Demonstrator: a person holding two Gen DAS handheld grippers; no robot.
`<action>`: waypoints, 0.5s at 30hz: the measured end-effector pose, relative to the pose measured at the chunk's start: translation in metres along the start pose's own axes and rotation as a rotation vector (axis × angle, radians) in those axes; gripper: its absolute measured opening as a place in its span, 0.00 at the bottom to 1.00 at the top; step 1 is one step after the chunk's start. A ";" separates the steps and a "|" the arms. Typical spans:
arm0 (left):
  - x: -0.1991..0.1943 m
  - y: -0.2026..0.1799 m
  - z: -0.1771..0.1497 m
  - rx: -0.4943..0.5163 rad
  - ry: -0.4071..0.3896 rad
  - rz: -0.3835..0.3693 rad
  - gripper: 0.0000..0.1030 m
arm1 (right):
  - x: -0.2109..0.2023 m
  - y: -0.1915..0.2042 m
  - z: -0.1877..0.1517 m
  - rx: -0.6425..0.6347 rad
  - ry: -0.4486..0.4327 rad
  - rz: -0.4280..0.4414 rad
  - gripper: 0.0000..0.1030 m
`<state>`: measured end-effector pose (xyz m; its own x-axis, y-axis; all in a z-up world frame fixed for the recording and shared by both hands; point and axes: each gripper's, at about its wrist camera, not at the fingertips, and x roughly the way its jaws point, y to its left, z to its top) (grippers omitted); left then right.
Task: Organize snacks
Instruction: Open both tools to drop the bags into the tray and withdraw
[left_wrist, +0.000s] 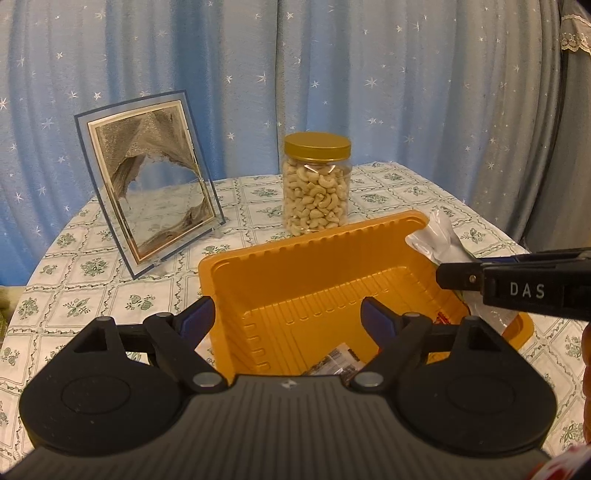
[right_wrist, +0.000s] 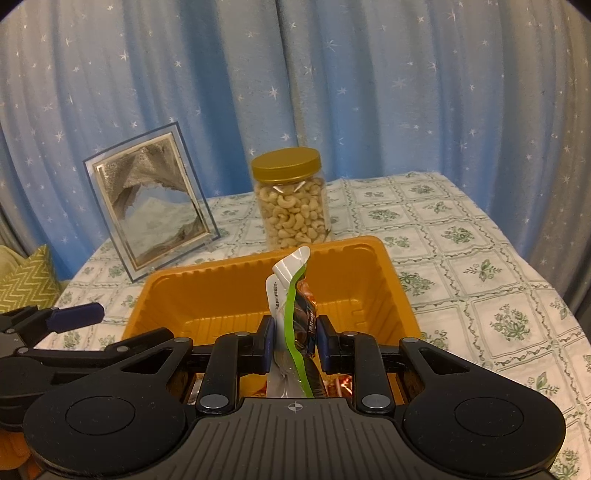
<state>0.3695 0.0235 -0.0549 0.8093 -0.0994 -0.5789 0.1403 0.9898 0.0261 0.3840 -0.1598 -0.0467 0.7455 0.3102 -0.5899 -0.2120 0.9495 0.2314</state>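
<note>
Snack packet (right_wrist: 291, 314) is standing on edge, long axis toward 12 o'clock, pinched in the right tongs (right_wrist: 294, 341) above the orange tray (right_wrist: 384, 266); left tongs (left_wrist: 288, 317) are gaping empty at 9 o'clock.

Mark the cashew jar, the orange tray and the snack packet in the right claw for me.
cashew jar (right_wrist: 291, 218), right wrist view, on its clear body.
orange tray (right_wrist: 221, 291), right wrist view, on its far inner wall.
snack packet (right_wrist: 286, 288), right wrist view, on its white upper part.
</note>
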 end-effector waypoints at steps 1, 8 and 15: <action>0.000 0.001 -0.001 0.002 0.001 -0.001 0.82 | 0.001 -0.001 0.000 0.007 0.002 0.006 0.24; -0.003 0.003 -0.004 0.010 0.005 0.005 0.82 | 0.006 -0.004 0.002 0.071 -0.022 0.073 0.50; -0.009 0.007 -0.007 0.008 0.007 0.006 0.82 | -0.001 -0.011 0.004 0.098 -0.056 0.036 0.56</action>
<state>0.3594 0.0317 -0.0554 0.8060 -0.0927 -0.5847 0.1400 0.9895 0.0362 0.3888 -0.1709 -0.0456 0.7734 0.3382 -0.5362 -0.1784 0.9278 0.3278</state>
